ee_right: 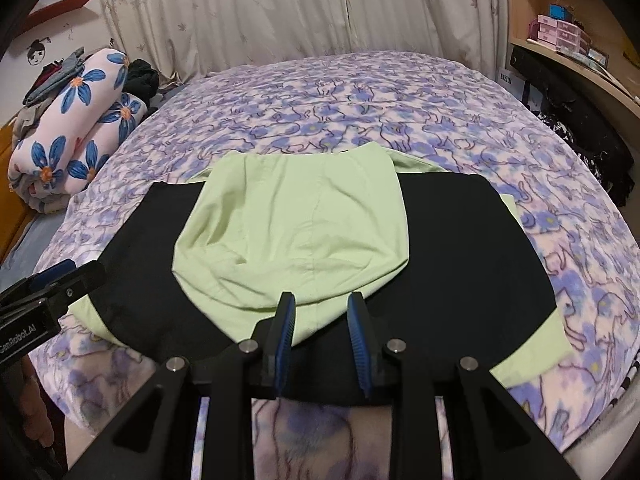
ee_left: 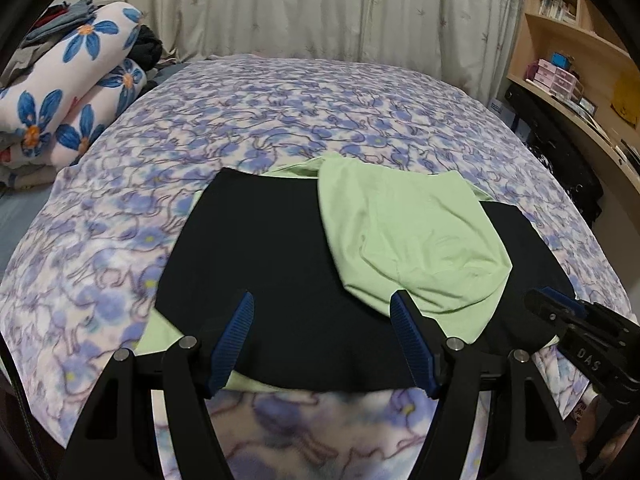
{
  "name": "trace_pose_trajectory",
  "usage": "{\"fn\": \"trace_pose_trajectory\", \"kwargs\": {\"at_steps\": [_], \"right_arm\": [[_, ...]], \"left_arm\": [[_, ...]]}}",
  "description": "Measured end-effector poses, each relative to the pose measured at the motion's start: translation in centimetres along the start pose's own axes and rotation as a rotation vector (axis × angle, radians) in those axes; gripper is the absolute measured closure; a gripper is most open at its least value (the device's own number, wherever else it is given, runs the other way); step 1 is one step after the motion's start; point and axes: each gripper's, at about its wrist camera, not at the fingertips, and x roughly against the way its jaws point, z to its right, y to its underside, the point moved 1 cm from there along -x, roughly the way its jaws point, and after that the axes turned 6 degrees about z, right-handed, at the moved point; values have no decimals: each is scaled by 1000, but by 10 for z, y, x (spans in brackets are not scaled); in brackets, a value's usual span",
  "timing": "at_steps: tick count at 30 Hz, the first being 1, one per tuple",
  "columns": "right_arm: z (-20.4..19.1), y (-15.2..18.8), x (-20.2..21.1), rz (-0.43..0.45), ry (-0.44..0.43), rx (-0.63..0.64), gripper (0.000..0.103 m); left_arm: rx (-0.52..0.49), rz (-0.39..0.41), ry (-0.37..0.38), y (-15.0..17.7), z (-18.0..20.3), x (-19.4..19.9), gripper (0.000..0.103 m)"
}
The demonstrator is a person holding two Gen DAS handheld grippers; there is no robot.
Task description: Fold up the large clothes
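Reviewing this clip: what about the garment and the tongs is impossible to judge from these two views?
- Green and black garment: its near hem is hidden behind the right tongs in the right wrist view, and partly behind the left tongs in the left wrist view.
- What type of garment it is: the folded green flap covers its middle.
- Bedspread near edge: blurred in both views.

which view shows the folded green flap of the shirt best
The right wrist view: the green flap lies centred and whole, just beyond the open right gripper. In the left wrist view the flap sits off to the right, its near edge partly behind a finger.
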Motion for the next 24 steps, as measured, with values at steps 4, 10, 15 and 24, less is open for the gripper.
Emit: {"fn": "trace_pose_trajectory", "kwargs": {"at_steps": [4, 10, 15, 24], "right_arm": [[-6, 1, 10, 12, -3, 7, 76], [-20, 1, 19, 46, 0, 27, 76], [-29, 2, 23, 78, -3, 2, 58], [-43, 4, 8, 117, 24, 22, 56]], "left_arm": [[30, 0, -4, 6, -14, 11, 34], [80, -11, -6, 17, -35, 18, 33], [129, -43, 11, 31, -51, 16, 32], [344, -166, 193, 74, -86, -18, 31]]}}
